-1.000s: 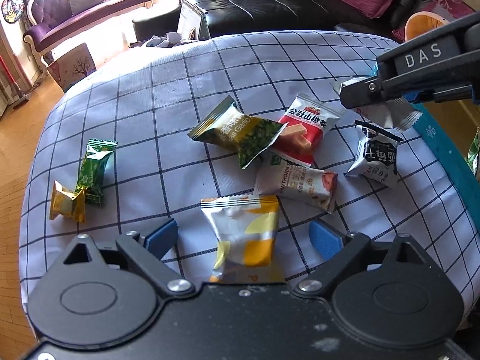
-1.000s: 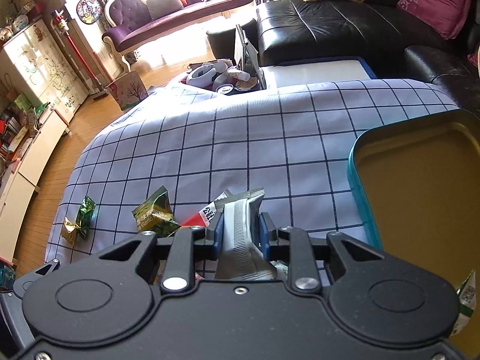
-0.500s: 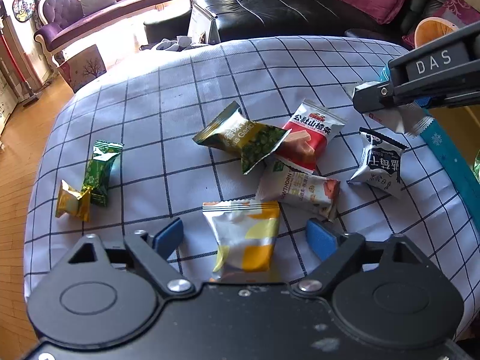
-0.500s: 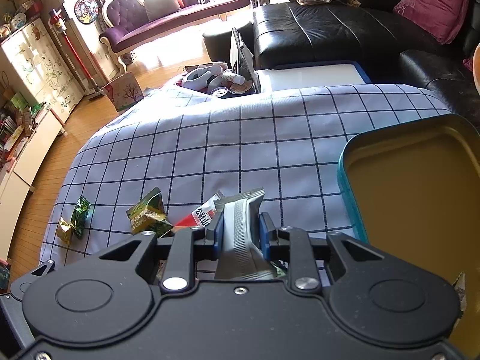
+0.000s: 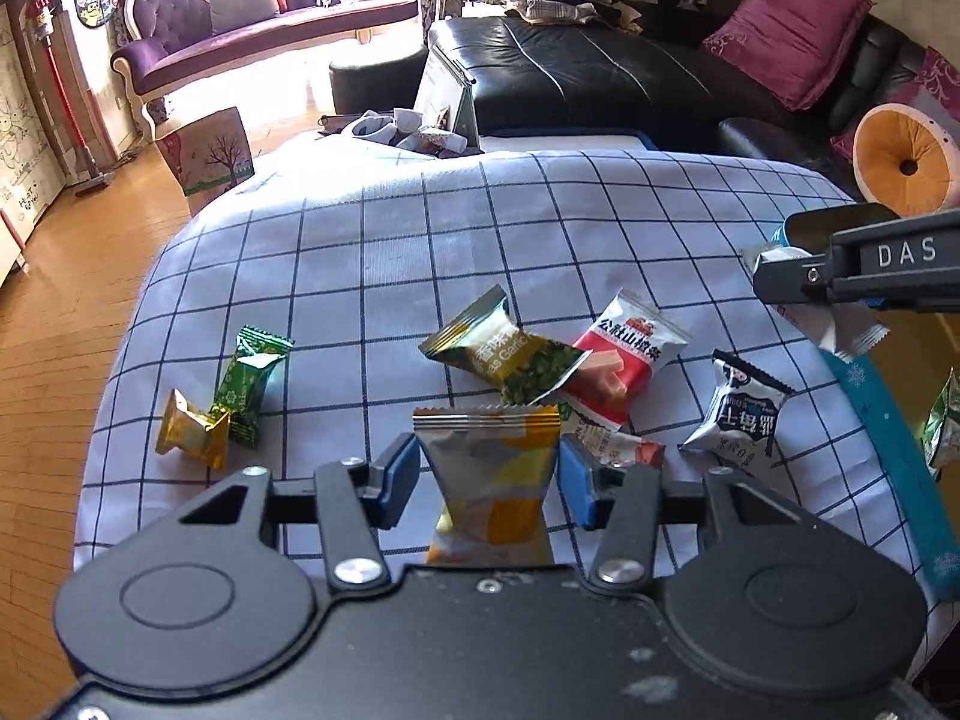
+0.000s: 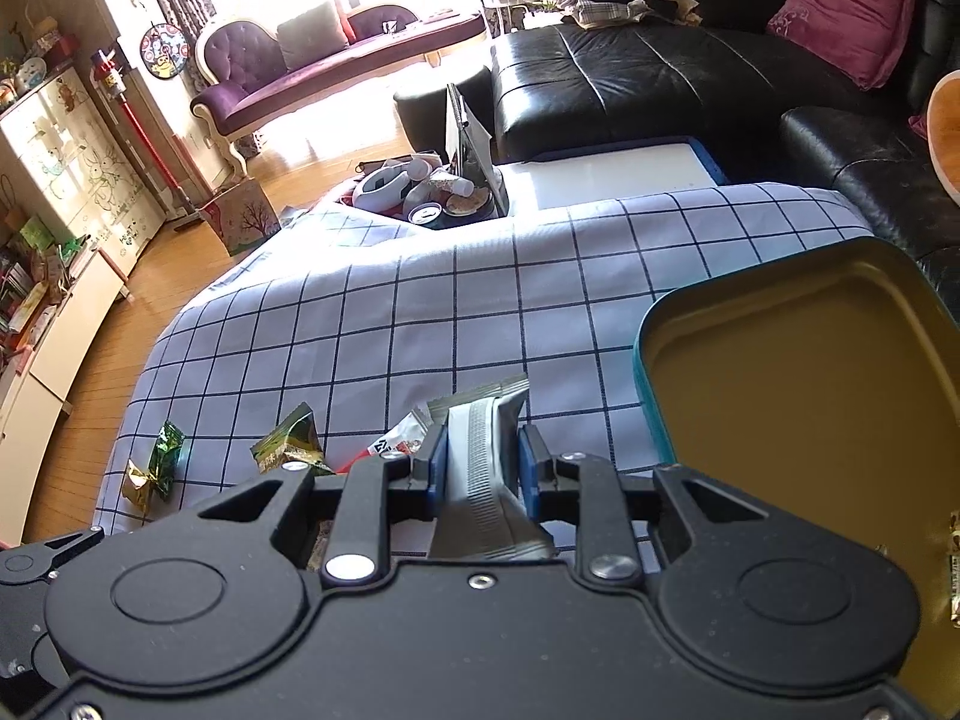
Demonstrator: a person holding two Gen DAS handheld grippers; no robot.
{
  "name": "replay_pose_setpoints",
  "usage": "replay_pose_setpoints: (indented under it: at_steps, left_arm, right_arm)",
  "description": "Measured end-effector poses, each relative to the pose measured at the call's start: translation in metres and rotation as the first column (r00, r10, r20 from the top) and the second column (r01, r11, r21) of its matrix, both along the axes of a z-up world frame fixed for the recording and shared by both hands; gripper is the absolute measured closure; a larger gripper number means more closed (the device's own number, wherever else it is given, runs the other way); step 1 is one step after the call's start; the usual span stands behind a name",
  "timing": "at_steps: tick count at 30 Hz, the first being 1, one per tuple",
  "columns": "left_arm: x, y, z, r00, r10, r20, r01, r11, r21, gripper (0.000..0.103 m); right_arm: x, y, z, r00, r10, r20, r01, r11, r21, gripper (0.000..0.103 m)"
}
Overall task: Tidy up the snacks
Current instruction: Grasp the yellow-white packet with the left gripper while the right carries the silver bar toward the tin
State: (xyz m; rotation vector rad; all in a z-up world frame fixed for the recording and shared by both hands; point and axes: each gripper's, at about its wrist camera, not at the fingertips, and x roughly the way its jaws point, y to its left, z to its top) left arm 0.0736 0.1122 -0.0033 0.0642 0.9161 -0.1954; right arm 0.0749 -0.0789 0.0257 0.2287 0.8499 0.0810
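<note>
"DAS" on right gripper [image 5: 840,288], "Garlic" on green-gold snack packet [image 5: 510,354]

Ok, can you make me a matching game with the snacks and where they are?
Things:
1. silver packet
2. yellow and silver packet
3. red packet
4. gold candy

Places:
A. beside the green candy
B. between the left gripper's fingers
C. squeezed in the right gripper
D. lying on the checked cloth, partly under the garlic packet

Pairs: 1-C, 2-B, 3-D, 4-A

Snack packets [image 5: 531,360] clustered mid-counter [image 5: 360,252], two small packets [image 5: 222,402] apart at their left, open tin [image 6: 798,384] at the counter's right edge, sofa [image 5: 600,72] behind.
</note>
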Motion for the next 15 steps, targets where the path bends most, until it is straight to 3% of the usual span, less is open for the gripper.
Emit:
replay_pose_setpoints:
  at_steps: [8,10,11,15]
  left_arm:
    - [-0.004,-0.018,0.017,0.999,0.011,0.037,-0.011,1.0,-0.019,0.055]
    - [-0.004,-0.023,0.021,0.999,0.015,0.044,-0.014,1.0,-0.026,0.063]
    - [-0.003,-0.025,0.022,0.999,0.012,0.042,-0.011,0.999,-0.034,0.075]
    - [-0.004,-0.039,0.026,0.999,0.004,0.051,-0.002,0.999,-0.053,0.077]
  right_arm:
    - [-0.008,-0.015,0.008,0.999,-0.019,0.026,0.018,1.0,0.005,0.069]
    - [-0.011,-0.022,0.011,0.999,-0.029,0.035,0.028,1.0,0.011,0.069]
    - [-0.013,-0.025,0.013,0.999,-0.035,0.04,0.035,0.999,0.011,0.069]
    - [-0.018,-0.038,0.018,0.996,-0.073,0.059,0.073,0.997,0.0,0.069]
